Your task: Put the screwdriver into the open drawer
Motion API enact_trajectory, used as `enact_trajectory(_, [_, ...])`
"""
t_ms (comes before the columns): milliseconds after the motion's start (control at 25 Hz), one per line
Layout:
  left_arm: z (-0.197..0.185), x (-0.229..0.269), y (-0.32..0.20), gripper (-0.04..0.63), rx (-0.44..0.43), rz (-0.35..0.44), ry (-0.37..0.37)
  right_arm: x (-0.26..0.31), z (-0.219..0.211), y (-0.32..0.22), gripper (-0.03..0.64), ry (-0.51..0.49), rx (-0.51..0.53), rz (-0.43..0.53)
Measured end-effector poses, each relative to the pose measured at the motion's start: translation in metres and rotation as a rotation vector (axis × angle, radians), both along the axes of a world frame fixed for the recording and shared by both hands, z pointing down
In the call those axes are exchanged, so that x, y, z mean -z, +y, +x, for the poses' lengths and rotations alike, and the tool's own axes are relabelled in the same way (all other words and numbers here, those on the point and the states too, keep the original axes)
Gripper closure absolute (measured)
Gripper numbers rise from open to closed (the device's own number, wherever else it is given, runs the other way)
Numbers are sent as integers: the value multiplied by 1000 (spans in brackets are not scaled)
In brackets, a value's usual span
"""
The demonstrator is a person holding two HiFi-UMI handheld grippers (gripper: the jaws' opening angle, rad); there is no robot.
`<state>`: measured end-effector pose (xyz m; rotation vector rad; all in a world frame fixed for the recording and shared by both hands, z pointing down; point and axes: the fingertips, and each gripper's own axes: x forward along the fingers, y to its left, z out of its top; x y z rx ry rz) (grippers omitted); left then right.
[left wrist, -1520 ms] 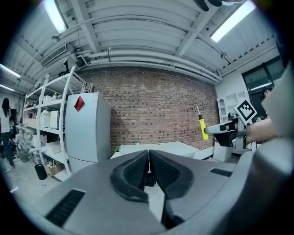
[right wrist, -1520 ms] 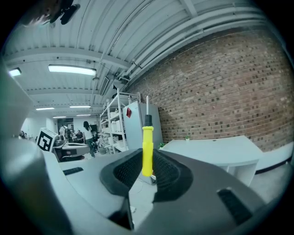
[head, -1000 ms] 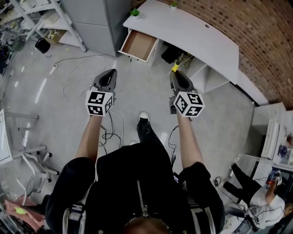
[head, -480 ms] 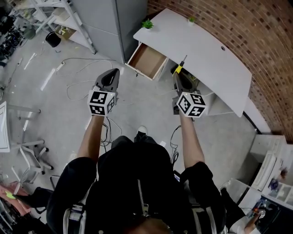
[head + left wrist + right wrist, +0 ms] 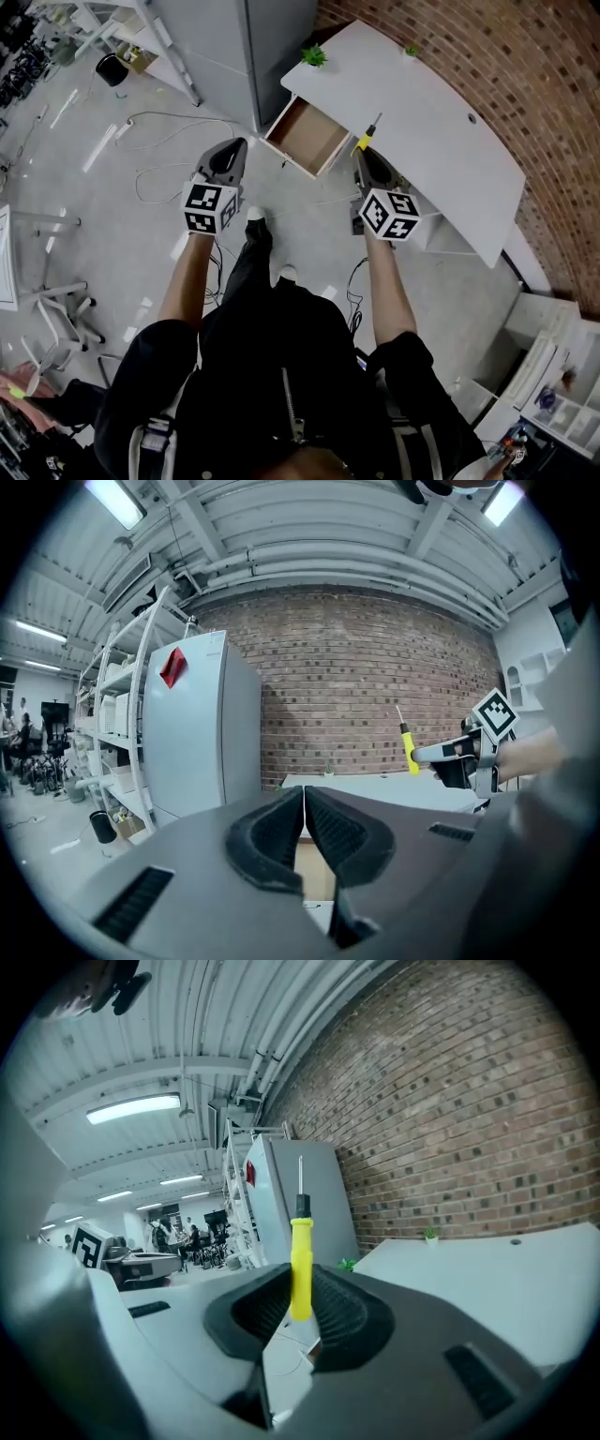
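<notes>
A screwdriver with a yellow handle and a thin metal shaft stands upright between the pads of my right gripper, which is shut on it. In the head view the screwdriver sticks out of the right gripper over the near edge of the white desk. The open wooden drawer juts from the desk's left end, just left of that gripper. My left gripper hangs over the floor left of the drawer, jaws shut on nothing. The left gripper view shows the screwdriver at right.
A grey cabinet stands left of the desk, with metal shelving beyond it. Cables trail over the concrete floor. A brick wall runs behind the desk. Two small plants sit on the desk's far end.
The person has walked toward the desk. Drawer and desk now lie closer, the drawer right beside the right gripper. Both grippers keep their states, the screwdriver still held.
</notes>
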<state>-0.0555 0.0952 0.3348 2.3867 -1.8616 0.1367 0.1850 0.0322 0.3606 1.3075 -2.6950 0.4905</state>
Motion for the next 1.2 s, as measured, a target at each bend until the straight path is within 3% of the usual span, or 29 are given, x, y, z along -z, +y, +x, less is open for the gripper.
enact_trajectory(680, [-74, -13, -232, 571, -175, -24, 8, -15, -81, -188, 540, 1, -152, -43])
enact_trajectory(1200, [-71, -71, -275, 571, -250, -139, 38, -71, -96, -208, 540, 48, -179, -155])
